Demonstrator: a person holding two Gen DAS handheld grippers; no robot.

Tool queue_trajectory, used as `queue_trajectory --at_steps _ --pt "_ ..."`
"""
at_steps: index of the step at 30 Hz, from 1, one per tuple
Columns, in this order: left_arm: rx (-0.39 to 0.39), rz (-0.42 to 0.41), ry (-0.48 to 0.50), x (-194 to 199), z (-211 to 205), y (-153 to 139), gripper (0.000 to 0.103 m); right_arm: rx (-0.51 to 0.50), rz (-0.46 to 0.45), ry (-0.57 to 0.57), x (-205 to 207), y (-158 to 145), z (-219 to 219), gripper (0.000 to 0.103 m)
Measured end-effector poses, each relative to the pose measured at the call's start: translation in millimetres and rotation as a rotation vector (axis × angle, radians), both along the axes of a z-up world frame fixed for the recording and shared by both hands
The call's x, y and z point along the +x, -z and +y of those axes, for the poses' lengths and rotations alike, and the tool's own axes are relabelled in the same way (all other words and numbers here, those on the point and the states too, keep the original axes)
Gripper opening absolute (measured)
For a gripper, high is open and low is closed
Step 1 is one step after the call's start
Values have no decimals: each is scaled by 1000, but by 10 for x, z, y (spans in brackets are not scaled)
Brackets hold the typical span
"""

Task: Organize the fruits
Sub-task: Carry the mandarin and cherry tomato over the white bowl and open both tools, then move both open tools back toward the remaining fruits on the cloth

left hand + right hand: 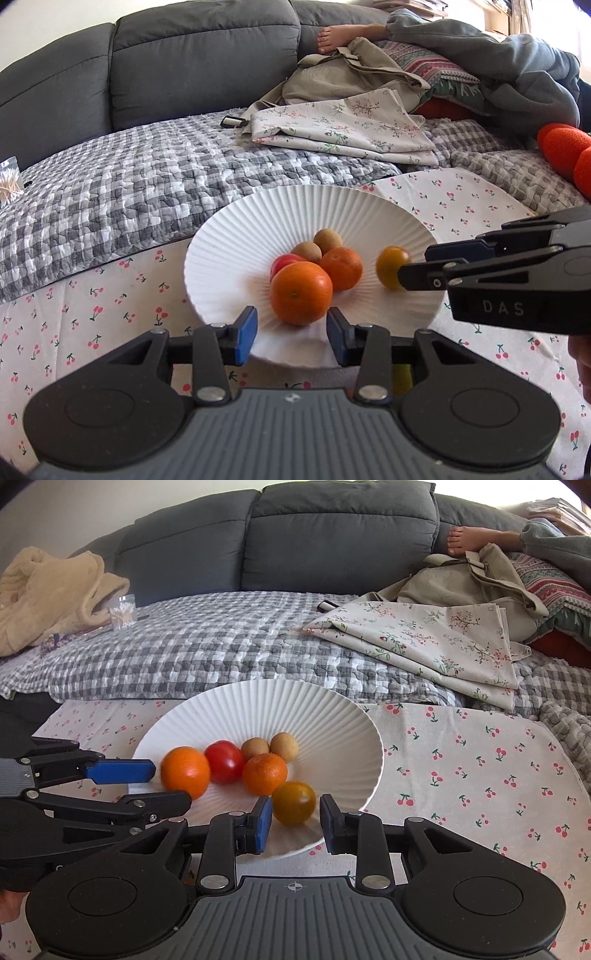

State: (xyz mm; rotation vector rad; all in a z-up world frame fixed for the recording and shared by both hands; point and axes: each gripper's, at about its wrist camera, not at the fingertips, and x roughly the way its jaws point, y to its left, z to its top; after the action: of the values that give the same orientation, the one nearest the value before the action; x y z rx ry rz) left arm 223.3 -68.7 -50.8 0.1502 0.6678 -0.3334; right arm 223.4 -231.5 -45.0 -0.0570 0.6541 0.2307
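A white ribbed plate [306,206] [332,716] holds two oranges, a red tomato [223,761], two small brown fruits [284,746] and a yellow-green tomato [391,271] [294,802]. My left gripper [291,332] is open, its blue pads on either side of the near orange [301,293] [185,772], not touching it. It shows in the right wrist view [162,784] at the left. My right gripper [295,823] [413,266] is open around the yellow-green tomato, with gaps on both sides.
The plate stands on a cherry-print cloth [461,760]. Behind it is a grey sofa with a checked quilt [129,192], folded floral cloth [343,125], bags, a person's bare foot [332,37], a beige blanket [48,590] and a jar of cotton swabs [123,613].
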Motion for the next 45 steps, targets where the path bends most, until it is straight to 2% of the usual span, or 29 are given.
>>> queue_trajectory --at_steps 9,11,14,16,21,23,25,31,38,40,45 --pt "-35 3 -23 -66 94 -106 43 47 13 37 -66 -100 -167 34" --pt "-39 3 -33 -82 127 -128 43 58 12 37 -98 -136 -191 38" --pt "-53 1 -56 -111 203 -165 48 92 16 42 -149 -194 -242 48" --pt "-62 0 -71 -129 251 -188 53 110 24 51 -180 -226 -269 58" --pt "-72 8 -86 -196 350 -213 55 122 28 42 -279 -282 -252 70" --pt "-72 5 -86 -245 369 -229 59 122 25 32 -327 -318 -238 76" --pt "-73 -3 -85 -301 385 -253 68 132 24 26 -371 -361 -236 83" --pt "-76 -2 -96 -421 419 -307 79 152 27 8 -467 -477 -256 90" --pt "-69 16 -106 -529 436 -312 86 158 57 13 -551 -471 -317 91" --pt "-74 23 -105 -572 433 -318 90 165 64 0 -591 -483 -311 95" --pt "-69 37 -93 -685 383 -306 96 144 65 -33 -680 -531 -243 99"
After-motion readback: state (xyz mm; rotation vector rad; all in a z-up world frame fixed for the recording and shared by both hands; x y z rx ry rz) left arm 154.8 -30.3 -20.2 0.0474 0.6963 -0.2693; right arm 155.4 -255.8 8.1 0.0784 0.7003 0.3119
